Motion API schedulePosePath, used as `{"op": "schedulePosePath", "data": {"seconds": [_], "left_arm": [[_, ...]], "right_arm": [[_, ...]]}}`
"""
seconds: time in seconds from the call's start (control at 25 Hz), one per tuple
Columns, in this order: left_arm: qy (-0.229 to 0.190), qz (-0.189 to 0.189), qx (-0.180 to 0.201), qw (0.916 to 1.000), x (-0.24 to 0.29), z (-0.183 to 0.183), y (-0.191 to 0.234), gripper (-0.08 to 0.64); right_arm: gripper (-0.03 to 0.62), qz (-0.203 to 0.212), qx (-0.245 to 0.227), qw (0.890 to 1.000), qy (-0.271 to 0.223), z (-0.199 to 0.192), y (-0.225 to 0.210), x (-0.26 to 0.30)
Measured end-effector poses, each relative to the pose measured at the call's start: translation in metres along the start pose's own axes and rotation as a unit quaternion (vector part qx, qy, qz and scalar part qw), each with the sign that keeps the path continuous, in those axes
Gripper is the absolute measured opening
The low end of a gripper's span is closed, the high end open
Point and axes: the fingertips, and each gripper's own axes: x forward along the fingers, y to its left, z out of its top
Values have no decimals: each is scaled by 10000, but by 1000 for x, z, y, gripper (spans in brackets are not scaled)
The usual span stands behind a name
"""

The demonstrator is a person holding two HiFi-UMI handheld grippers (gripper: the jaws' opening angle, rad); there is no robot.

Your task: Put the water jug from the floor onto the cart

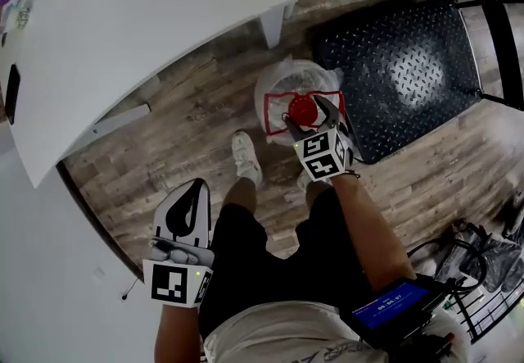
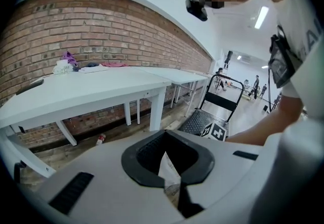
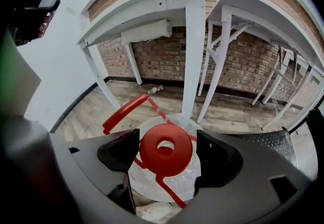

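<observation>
Waist level, closest: dark screen unit (image 1: pixel 391 306), blue display lit, digits too small to read.

Left gripper (image 1: pixel 193 189): hung low beside the left thigh, well apart from the jug, jaws closed tip to tip on nothing. Judged parked, since a one-gripper hold at the neck seems planned.

Right gripper (image 1: pixel 307 117): reached down in front of the knees, jaws spread, one on either side of the red cap (image 3: pixel 166 149). Narrow gaps on both sides, nothing clamped yet. Placement judged a line-up for a grasp under the cap, where the neck offers a hold. Marker cube (image 1: pixel 324 155): black-and-white square patterns only, no words.

Water jug (image 1: pixel 282 83): clear, upright on the wood floor just ahead of the white shoes (image 1: pixel 244 158). Red handle (image 3: pixel 124 110) swung off to one side, out of the jaws' way. No label or brand legible.

Cart (image 1: pixel 409 50): black diamond-plate deck just beside the jug, on the person's right, nothing on it. Short transfer judged; lift not yet begun.

White table (image 1: pixel 147 34): table leg (image 1: pixel 274 21) just behind the jug, a likely snag on the way up. No readable writing anywhere.
</observation>
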Motion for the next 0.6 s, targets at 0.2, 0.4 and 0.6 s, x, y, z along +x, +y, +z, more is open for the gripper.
{"op": "schedulePosePath", "data": {"seconds": [0.2,0.4,0.6], "left_arm": [[-63,-115,24,9999,1,2,-8,2],[-31,-213,53,9998,-4,3,-12,2],[-115,-364,28,9993,-7,17,-8,2]], "right_arm": [[327,-127,48,9999,-64,-5,-1,6],[312,-239,33,9997,-27,-7,0,2],[311,-373,198,9990,-147,4,8,-27]]}}
